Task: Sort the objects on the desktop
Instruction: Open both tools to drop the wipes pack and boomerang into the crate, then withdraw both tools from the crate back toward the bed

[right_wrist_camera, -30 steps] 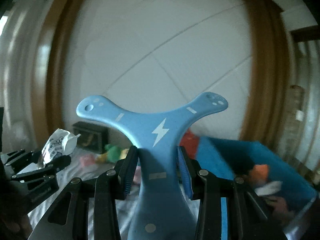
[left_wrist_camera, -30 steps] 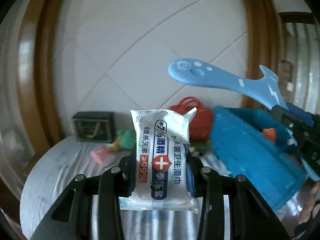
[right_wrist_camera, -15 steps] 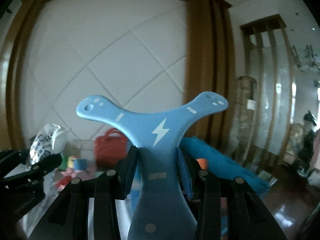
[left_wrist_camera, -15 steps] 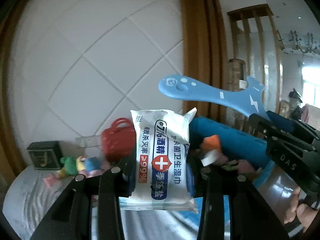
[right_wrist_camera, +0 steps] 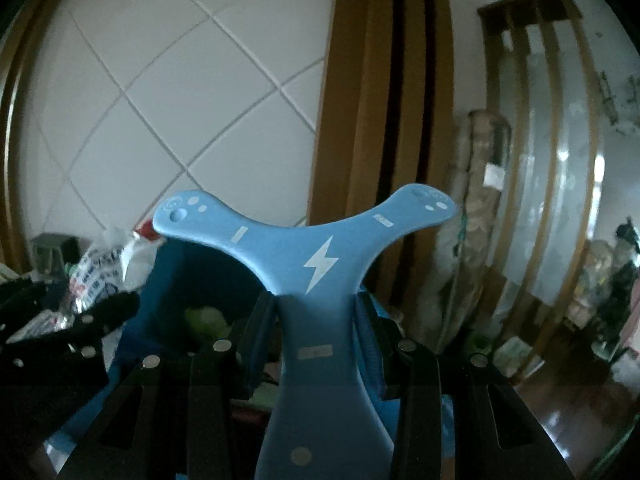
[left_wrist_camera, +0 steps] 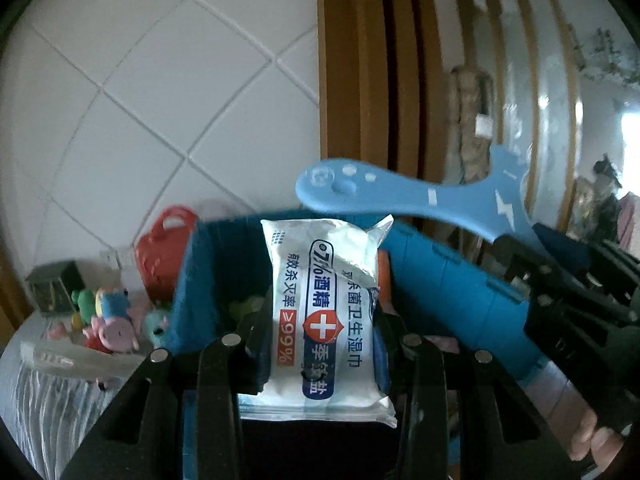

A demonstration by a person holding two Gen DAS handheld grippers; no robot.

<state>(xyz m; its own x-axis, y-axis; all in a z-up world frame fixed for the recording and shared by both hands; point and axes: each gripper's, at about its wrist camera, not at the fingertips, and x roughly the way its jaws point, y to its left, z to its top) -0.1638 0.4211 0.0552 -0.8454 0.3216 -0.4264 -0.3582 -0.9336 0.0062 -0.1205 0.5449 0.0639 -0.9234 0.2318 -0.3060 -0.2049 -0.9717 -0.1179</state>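
My left gripper (left_wrist_camera: 322,316) is shut on a white pack of alcohol wet wipes (left_wrist_camera: 324,312), held upright over the open blue storage box (left_wrist_camera: 452,292). My right gripper (right_wrist_camera: 316,320) is shut on a light blue three-armed boomerang with a white lightning bolt (right_wrist_camera: 316,264). The boomerang also shows in the left wrist view (left_wrist_camera: 400,200), just above and right of the wipes. In the right wrist view the wipes pack (right_wrist_camera: 108,268) and the left gripper (right_wrist_camera: 72,328) sit at the left, over the blue box (right_wrist_camera: 188,276).
A red toy handbag (left_wrist_camera: 166,248), small plush and pig toys (left_wrist_camera: 108,316) and a dark box (left_wrist_camera: 54,292) stand on the striped tablecloth (left_wrist_camera: 40,408) left of the blue box. A green item (right_wrist_camera: 206,318) lies inside the box. A tiled wall and wooden frame stand behind.
Both grippers have swung right with their loads. The blue box has come closer and now sits directly under the wipes and the boomerang. The toys have slid to the left.
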